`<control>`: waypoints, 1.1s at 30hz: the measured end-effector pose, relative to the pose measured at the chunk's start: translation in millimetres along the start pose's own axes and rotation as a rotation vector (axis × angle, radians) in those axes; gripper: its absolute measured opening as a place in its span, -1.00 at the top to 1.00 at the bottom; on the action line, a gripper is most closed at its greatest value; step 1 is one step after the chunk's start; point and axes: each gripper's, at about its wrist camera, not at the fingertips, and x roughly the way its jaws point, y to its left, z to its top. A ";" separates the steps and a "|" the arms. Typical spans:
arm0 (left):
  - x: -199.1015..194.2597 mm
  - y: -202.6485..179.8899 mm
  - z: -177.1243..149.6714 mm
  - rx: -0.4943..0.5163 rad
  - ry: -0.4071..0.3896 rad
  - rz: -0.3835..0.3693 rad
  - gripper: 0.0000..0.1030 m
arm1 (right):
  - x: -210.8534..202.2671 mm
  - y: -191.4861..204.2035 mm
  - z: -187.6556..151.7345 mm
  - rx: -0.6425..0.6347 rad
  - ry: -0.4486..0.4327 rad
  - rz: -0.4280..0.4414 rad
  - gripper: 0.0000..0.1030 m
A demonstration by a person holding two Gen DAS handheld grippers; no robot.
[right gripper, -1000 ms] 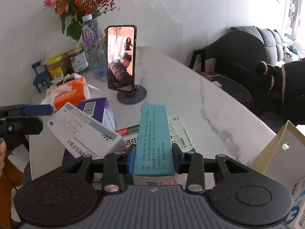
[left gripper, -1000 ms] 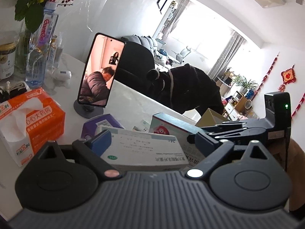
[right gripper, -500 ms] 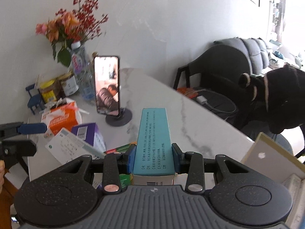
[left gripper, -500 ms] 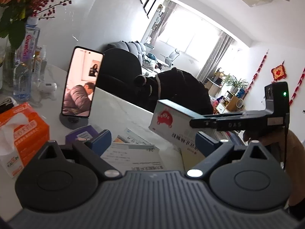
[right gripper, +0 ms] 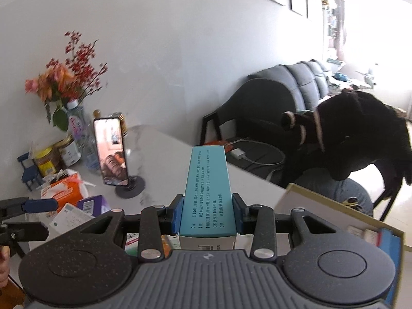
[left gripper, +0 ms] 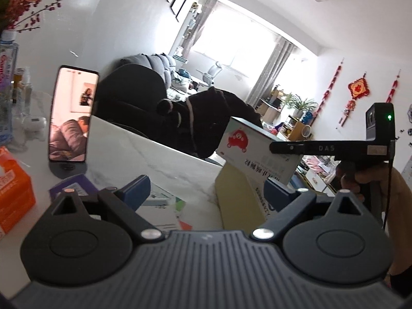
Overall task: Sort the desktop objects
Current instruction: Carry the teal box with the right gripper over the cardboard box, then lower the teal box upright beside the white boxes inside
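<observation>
So we hold the teal box [right gripper: 208,193] clamped in the right gripper [right gripper: 208,216] above the carton [right gripper: 334,221] at right, apparently for binning, left gripper [left gripper: 206,188] spread empty.

Living room behind a cluttered marble surface [right gripper: 164,149]

A phone [right gripper: 110,152] stands upright on a round stand, its screen lit. Behind it, a water bottle [right gripper: 77,126] holds flowers [right gripper: 61,77], with jars [right gripper: 46,159] just beside. A dark chair [right gripper: 255,108], a grey sofa [right gripper: 306,77] and a bright window [left gripper: 237,46] fill the background.
</observation>
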 end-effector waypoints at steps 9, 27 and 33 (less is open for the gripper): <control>17.6 -17.6 -3.2 0.030 0.030 -0.054 -0.87 | -25.4 -41.4 -17.0 0.076 -0.014 -0.092 0.21; 33.1 -30.1 -8.6 0.053 0.074 -0.077 -0.87 | 29.2 -68.9 -65.6 0.121 0.118 -0.290 0.20; 37.3 -28.9 -12.9 0.050 0.091 -0.083 -0.87 | 54.3 -69.2 -74.2 0.109 0.174 -0.351 0.20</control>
